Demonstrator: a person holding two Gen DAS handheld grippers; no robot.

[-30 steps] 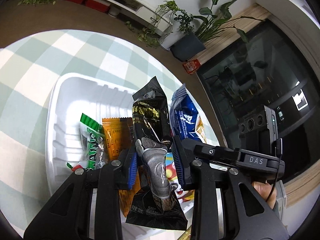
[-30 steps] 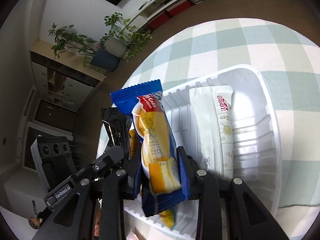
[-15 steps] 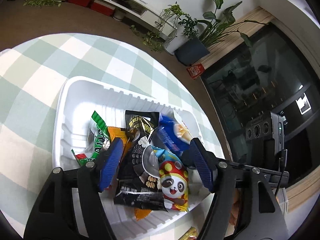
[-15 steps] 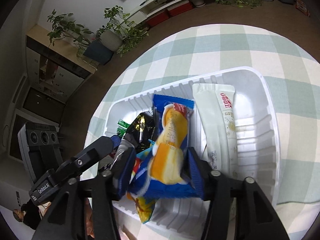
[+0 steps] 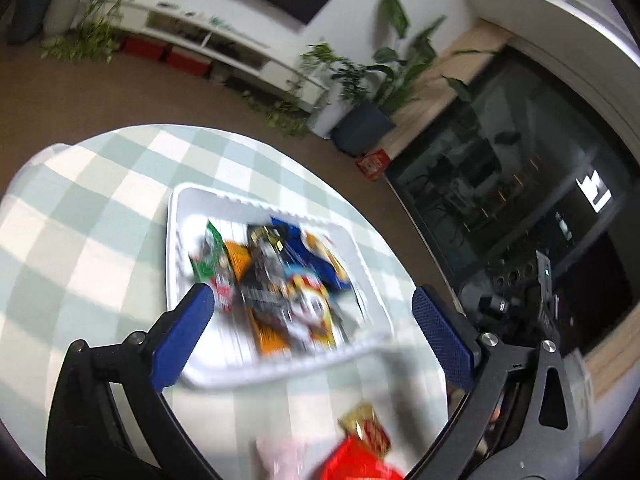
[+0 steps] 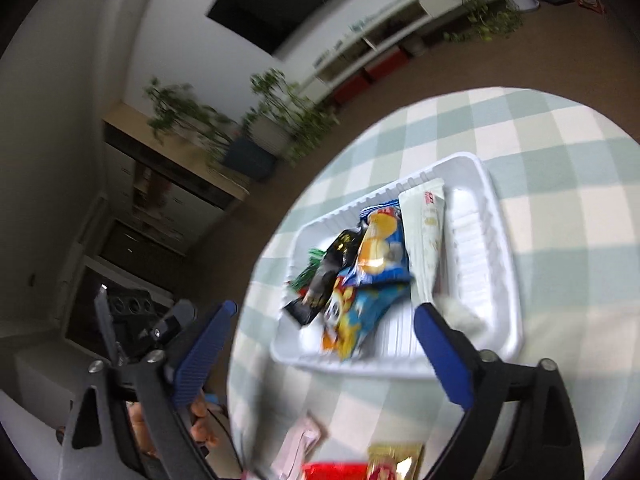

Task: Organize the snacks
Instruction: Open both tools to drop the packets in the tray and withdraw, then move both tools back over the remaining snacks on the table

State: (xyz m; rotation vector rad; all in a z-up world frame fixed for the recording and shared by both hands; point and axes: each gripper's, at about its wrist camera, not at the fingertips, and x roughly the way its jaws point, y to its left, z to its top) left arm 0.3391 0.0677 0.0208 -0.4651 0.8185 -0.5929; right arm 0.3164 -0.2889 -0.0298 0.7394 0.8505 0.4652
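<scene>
Tray [image 6: 504,264] of snacks [image 6: 360,272] ahead of both claws; left claw [image 5: 308,336] and right claw [image 6: 324,344] spread wide, holding nothing. Right view alone shows a white packet [image 6: 426,240] in the tray. Red packet [image 5: 356,460] below the left claw: cut off, blurred.

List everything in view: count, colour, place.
Tray: 1, white, on the checked tablecloth.
White packet: 1, lying in the tray, right of the pile.
Blue packet: 1, blue and yellow, top of the pile in the tray.
Black packet: 1, in the tray, left of the blue one.
Green packet: 1, left end of the pile.
Orange packet: 1, beside the green one.
Panda packet: 1, colourful, near end of the pile.
Gold packet: 1, on the cloth outside the tray.
Red packet: 1, next to the gold one.
Pink packet: 1, on the cloth, left of the red.
Left gripper: black, blue pads, open, empty.
Right gripper: same, open, empty.
</scene>
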